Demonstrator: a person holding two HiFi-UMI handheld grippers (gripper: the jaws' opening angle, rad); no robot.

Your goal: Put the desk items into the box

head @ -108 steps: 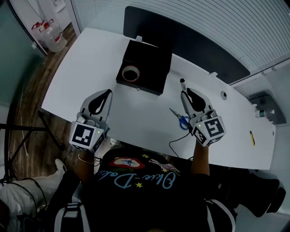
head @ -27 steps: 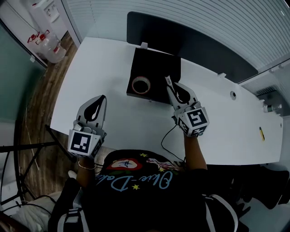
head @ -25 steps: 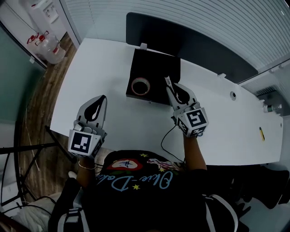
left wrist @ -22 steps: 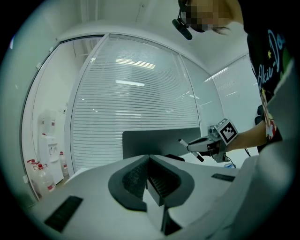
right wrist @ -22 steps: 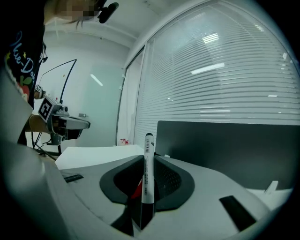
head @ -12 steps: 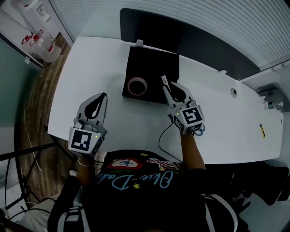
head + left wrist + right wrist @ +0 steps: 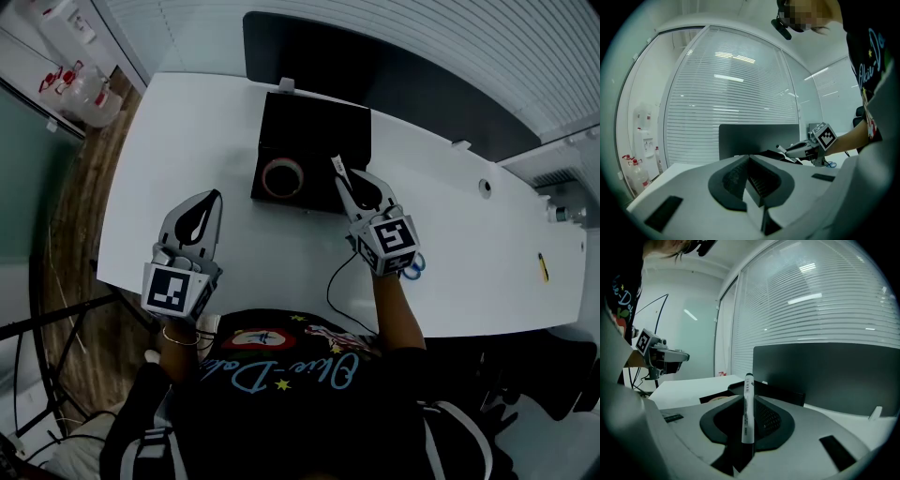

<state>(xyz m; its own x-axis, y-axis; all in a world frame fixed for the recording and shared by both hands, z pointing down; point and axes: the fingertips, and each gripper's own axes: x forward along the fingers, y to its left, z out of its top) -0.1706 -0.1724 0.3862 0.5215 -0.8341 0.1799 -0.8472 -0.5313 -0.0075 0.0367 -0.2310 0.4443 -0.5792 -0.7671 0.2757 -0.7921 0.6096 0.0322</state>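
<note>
A black open box (image 7: 319, 117) stands on the white desk (image 7: 187, 141), with a roll of tape (image 7: 282, 176) in its front left corner. My right gripper (image 7: 354, 192) is shut on a white marker (image 7: 337, 169) with a black cap, which pokes out over the box's front right part. In the right gripper view the marker (image 7: 748, 399) stands upright between the jaws, with the box (image 7: 787, 392) just beyond. My left gripper (image 7: 211, 202) hovers over the desk left of the box, jaws together and nothing in them, as the left gripper view (image 7: 752, 171) also shows.
Blue-handled scissors (image 7: 413, 266) lie on the desk, partly hidden behind my right gripper's marker cube. A black cable (image 7: 336, 281) runs off the near edge. A yellow pen (image 7: 542, 268) lies far right. A dark screen (image 7: 422, 84) stands behind the box.
My right gripper carried the marker from the desk beside the scissors to the box, and over the last second sank slightly. The left gripper shifted only a little.
</note>
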